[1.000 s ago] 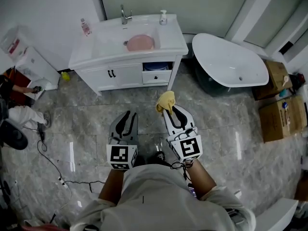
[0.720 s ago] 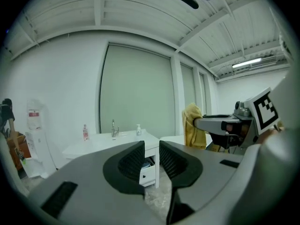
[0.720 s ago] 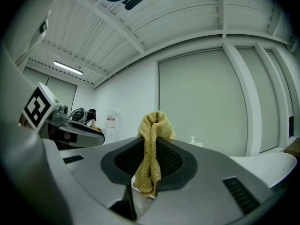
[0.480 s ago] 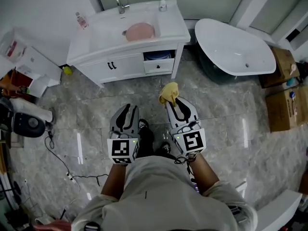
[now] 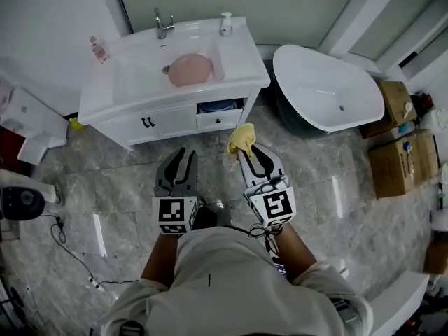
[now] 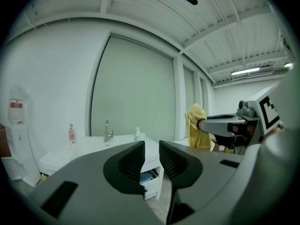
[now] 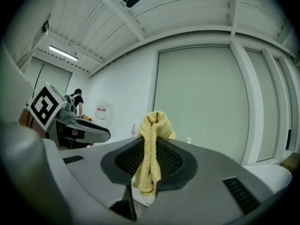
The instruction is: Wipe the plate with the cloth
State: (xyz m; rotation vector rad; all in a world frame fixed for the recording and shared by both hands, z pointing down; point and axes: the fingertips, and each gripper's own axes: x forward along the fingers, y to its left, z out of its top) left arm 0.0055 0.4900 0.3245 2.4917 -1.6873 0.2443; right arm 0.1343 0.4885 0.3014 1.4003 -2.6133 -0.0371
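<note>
Two grippers hung short of the sink (image 5: pixel 140 61) on approach: your right gripper (image 5: pixel 246 148) pinched the cloth (image 5: pixel 241 138), the left gripper (image 5: pixel 183 158) sat narrowly apart and empty, and next you likely needed to reach the plate (image 5: pixel 190 69).

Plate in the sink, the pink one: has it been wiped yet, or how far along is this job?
Done: the yellow cloth is picked up and clamped in the right tool. In hand: both tools are held out over the floor, well short of the sink. Left: the pink plate lies in the sink untouched, so all the wiping remains. The left tool is open and empty.
</note>
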